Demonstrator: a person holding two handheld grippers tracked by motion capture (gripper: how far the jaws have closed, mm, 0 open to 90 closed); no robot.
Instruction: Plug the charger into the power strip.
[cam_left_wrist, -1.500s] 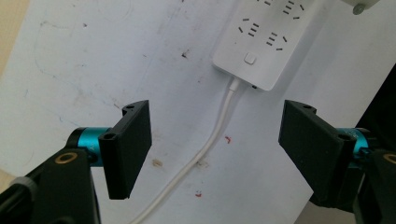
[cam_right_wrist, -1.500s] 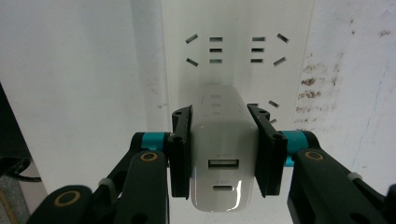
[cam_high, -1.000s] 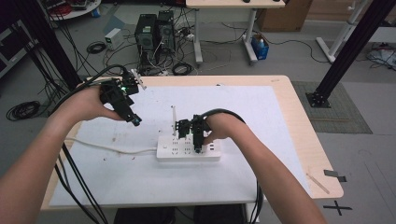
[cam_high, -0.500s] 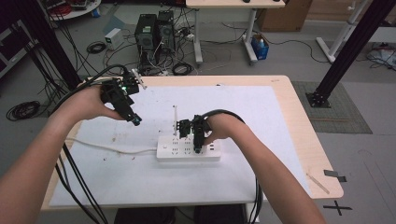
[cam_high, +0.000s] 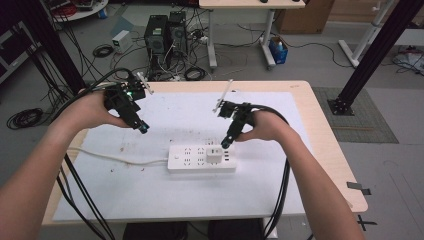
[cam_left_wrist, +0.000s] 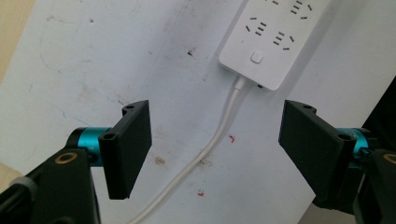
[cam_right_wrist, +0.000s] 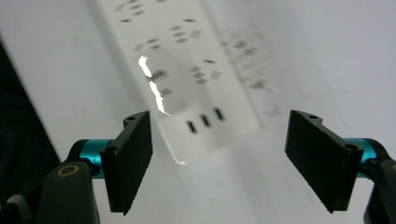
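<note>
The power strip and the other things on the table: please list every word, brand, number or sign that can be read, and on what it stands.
None can be read.
Power strip: bare socket slots and a blank square button.
White adapter plugged into the strip: no readable mark; it is blurred in the right gripper view.
White table cover: stains and faint pen lines, no letters.
Grippers' jaws: plain black.

Two forearms are reaching forward, each hand holding tongs. The left tongs (cam_high: 142, 128) and the right tongs (cam_high: 226, 144) are both tilting downward, well apart, jaws spread wide and empty.
</note>
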